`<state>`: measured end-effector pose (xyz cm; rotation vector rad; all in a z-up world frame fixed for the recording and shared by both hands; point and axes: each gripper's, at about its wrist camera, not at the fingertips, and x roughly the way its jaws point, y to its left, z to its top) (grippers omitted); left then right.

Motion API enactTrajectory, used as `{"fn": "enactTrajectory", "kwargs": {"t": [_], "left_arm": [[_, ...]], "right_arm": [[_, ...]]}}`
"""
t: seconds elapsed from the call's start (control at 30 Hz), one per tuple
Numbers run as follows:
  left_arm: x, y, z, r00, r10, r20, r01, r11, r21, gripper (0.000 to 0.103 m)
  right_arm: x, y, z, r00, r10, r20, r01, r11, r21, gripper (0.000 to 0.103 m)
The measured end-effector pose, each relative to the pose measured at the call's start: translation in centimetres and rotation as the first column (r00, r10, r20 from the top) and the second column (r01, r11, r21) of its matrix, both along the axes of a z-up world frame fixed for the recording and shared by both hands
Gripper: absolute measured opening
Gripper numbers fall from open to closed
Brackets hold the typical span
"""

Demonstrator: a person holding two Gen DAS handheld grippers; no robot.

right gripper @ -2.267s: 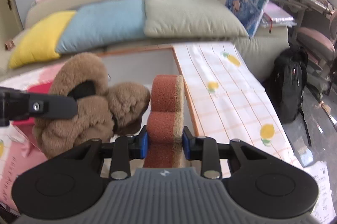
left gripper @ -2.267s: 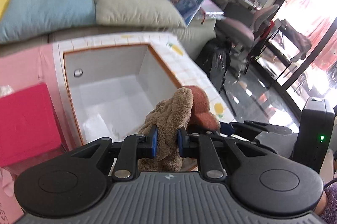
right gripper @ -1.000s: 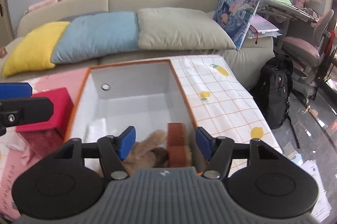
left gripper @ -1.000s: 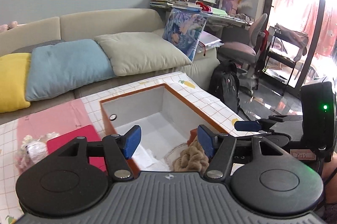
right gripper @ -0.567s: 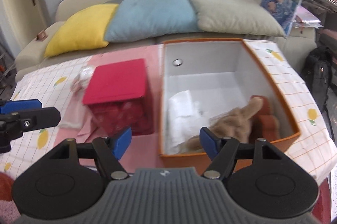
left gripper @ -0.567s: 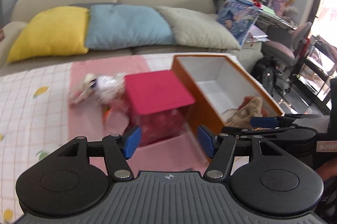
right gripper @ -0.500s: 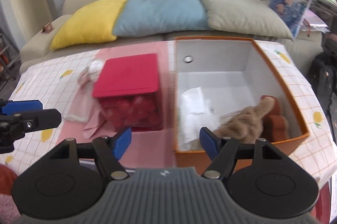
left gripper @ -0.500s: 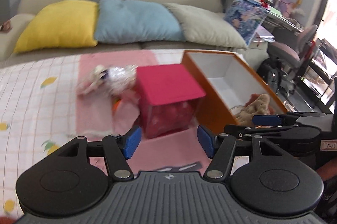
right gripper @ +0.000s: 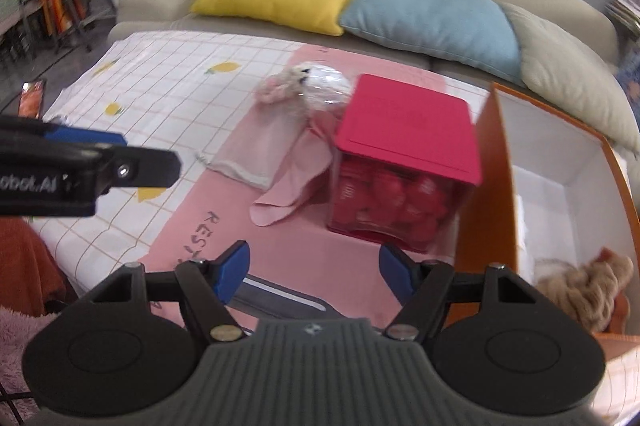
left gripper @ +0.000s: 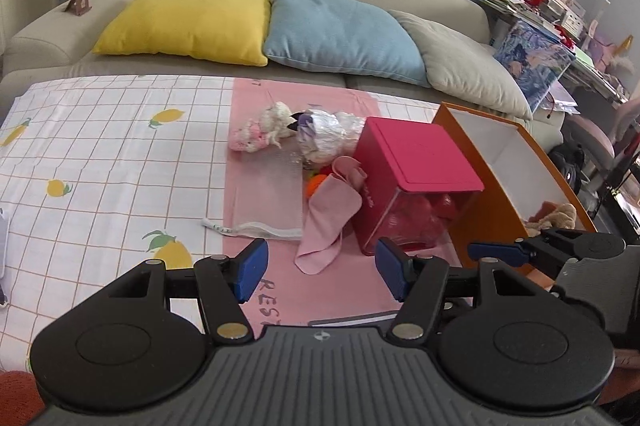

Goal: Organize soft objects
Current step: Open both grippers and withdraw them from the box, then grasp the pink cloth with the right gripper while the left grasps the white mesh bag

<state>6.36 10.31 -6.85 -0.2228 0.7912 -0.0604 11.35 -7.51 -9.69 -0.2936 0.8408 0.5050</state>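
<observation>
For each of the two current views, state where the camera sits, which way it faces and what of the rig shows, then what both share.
Left wrist: sits on the open left gripper, facing down over the lemon-print tablecloth toward the sofa; the right gripper shows at its right edge.
Right wrist: sits on the open right gripper, facing the same way from further right; the left gripper crosses its left edge.
Shared: red-lidded clear box, pink cloth, orange white-lined box holding a brown plush toy.
</observation>
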Motion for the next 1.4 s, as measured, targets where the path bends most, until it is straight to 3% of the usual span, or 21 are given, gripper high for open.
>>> {"fn": "enactTrajectory", "kwargs": {"t": [0.3,0.57,0.67,1.0,1.17,1.4], "left_arm": [[1.3,2.2,-1.7,0.999,0.019,-0.039,-0.019,1.000,0.008,0.072],[3.0,3.3,-3.4,0.997,0.017,-0.078,-0.014,0.999,0.030,0.072],[3.4,3.7,-4.0,0.996,0.015,-0.084,-0.012,0.999,0.033,0.072],[4.8,5.1,-5.4,0.994,-0.004,-0.111,0.009,0.999,0.049,0.072],[5.3,5.7,-6.0,0.991,0.013,-0.130,-0.006,0.999,0.050,0.071],[5.5,6.0,-6.5,0.988,0.028,-0.151,-0.021,0.999,0.049,0.070]], "right_arm": [[1.9,4.5,-1.3,0.985,0.150,0.089,-0.137,0.980,-0.145,0.069],[3.6,8.1,-2.8,0.933,0.325,0.154,-0.271,0.917,-0.291,0.064],[4.4,9.1,-3.8,0.914,0.379,0.147,-0.307,0.881,-0.360,0.058],[6.7,11.4,-6.9,0.835,0.537,0.123,-0.386,0.730,-0.564,0.058],[7.7,12.1,-8.2,0.793,0.600,0.110,-0.397,0.645,-0.653,0.070],[8.9,12.5,-10.3,0.785,0.618,0.043,-0.416,0.578,-0.702,0.074]]}}
